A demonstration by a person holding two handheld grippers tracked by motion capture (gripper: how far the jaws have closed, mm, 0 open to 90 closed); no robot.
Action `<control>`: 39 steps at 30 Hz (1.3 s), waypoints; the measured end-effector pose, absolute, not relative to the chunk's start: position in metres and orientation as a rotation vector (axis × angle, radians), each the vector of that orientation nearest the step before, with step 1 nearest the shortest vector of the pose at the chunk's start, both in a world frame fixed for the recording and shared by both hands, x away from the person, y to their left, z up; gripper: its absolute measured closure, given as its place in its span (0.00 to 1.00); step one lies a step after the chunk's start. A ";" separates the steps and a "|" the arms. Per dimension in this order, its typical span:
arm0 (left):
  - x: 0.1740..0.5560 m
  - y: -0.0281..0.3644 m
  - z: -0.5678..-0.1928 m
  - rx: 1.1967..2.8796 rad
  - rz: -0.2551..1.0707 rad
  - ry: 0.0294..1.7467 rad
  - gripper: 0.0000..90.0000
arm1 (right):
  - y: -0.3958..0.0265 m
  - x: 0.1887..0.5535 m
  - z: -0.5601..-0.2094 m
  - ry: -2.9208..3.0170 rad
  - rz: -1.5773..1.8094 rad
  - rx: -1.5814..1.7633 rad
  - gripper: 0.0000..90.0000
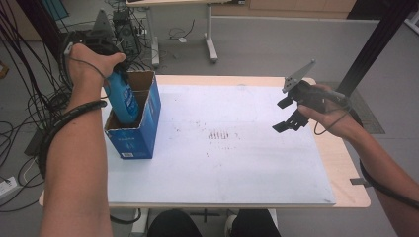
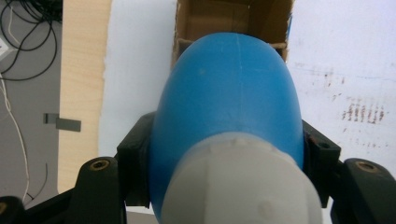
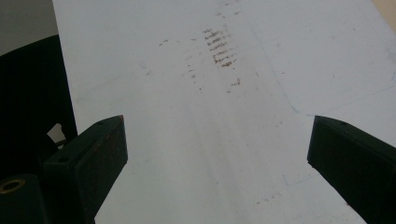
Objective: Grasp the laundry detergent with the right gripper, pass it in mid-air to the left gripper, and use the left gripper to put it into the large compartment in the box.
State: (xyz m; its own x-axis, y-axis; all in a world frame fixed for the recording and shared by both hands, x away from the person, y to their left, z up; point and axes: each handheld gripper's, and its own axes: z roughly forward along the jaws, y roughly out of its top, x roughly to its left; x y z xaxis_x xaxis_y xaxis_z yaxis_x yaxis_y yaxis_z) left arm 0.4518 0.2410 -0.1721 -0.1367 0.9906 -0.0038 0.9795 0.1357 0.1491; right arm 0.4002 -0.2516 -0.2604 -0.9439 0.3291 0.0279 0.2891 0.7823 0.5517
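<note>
At the table's left edge, the left gripper (image 1: 111, 69) clamps a blue bottle (image 1: 122, 101) near its pale grey cap (image 2: 243, 184), jaws pressed on both sides. The bottle's lower end sits inside the open blue cardboard box (image 1: 148, 131) standing on the white mat (image 1: 237, 153). Far to the right, the right gripper (image 1: 289, 114) hangs above the mat, its jaws spread wide with nothing between them.
</note>
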 end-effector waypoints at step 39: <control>0.452 0.233 -0.264 2.086 0.139 2.254 0.41 | -0.256 0.402 -0.264 2.890 0.888 0.525 0.06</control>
